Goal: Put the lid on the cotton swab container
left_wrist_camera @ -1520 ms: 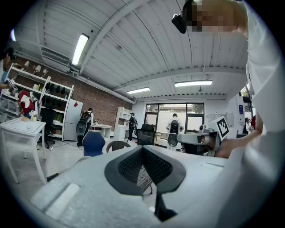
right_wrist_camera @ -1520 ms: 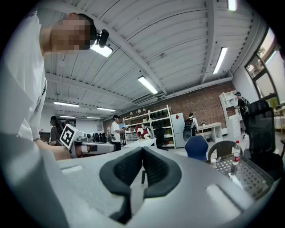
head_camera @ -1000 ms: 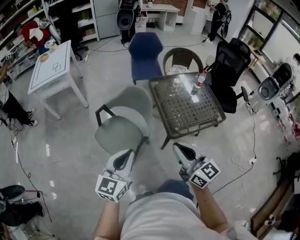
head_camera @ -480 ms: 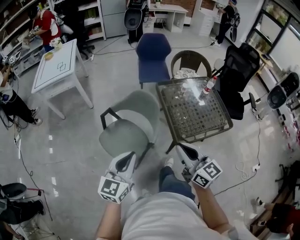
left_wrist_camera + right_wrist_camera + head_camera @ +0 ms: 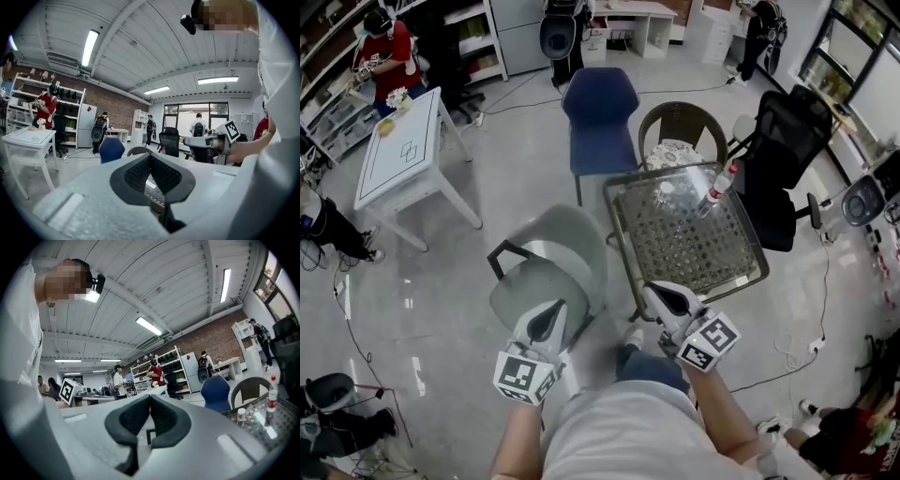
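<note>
Cotton swab container (image 5: 665, 191) on table (image 5: 686, 236), well beyond left tool (image 5: 551, 315), right tool (image 5: 655, 293); both closed

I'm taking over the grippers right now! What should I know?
Left gripper: shut, empty.
Right gripper: shut, empty.
Things: the glass table ahead of both grippers holds a bottle and a small clear item. It is too small to tell whether that is the swab container. No lid can be made out.
Done: nothing yet.
Left: reach the table, find container and lid, put the lid on.
</note>
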{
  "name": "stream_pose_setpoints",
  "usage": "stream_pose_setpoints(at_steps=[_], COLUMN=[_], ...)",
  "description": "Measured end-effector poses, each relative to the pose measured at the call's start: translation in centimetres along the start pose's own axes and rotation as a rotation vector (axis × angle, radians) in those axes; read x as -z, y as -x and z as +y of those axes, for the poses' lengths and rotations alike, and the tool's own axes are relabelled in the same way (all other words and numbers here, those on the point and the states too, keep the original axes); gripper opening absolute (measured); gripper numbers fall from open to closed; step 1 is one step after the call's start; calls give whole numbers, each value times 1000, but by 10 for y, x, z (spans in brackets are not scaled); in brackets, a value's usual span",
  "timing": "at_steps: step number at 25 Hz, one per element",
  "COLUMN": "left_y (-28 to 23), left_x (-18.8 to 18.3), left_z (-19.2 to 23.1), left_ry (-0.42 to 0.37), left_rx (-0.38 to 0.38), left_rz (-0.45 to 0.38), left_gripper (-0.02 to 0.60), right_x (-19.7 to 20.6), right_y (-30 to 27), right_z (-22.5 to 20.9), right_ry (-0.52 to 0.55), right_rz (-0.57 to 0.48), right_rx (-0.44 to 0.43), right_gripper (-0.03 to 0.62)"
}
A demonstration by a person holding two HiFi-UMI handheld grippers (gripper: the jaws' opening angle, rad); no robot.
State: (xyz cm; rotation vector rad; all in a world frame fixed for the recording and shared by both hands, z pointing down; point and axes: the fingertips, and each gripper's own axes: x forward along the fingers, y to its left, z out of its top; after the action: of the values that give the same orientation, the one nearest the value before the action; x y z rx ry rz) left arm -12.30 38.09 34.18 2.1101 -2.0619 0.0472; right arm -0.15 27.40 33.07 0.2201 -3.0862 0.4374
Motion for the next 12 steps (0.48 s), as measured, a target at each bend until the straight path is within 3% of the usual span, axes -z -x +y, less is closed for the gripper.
stream_pose_setpoints(at_steps=[12], left_y=[-188], left_x=[-15], left_z=[-16], left_ry=[-31], left_rx=[20], left_rz=[64], left_gripper=[9], right_x=[-31], right_y=[-6], right_z=[-169], right_ry=[-55], right_rz=[16], right_rx=[0], right_gripper=[5])
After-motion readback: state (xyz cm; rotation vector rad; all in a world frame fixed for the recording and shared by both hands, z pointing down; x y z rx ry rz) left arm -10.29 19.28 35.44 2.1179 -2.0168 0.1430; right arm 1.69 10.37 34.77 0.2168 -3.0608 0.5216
